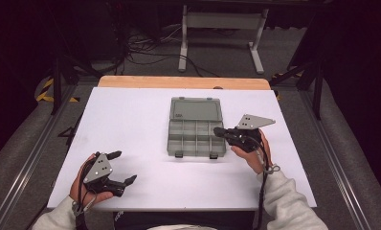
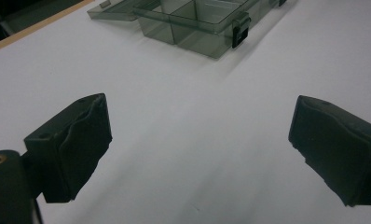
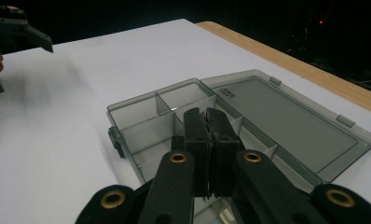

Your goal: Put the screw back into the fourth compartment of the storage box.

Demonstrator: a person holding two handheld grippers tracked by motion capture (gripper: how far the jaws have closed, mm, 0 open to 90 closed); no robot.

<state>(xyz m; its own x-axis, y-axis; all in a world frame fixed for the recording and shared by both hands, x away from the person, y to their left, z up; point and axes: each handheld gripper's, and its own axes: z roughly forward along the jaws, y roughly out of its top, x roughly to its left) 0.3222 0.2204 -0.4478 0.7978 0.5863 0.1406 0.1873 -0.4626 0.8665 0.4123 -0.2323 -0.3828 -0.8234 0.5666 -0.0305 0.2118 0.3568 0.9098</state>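
Your right gripper (image 1: 220,131), fingers pressed together, sits over the open compartment box (image 1: 196,127) mid-frame; left gripper (image 1: 123,167) fingers spread, lower left on the desk (image 1: 131,120).

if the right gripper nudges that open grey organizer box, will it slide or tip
Probably slide: the organizer box sits low and flat on the smooth white table. It looks like thin translucent plastic with empty compartments, so likely light. The open lid lies flat behind on its hinge and may flex or swing if the right gripper lifts the box.
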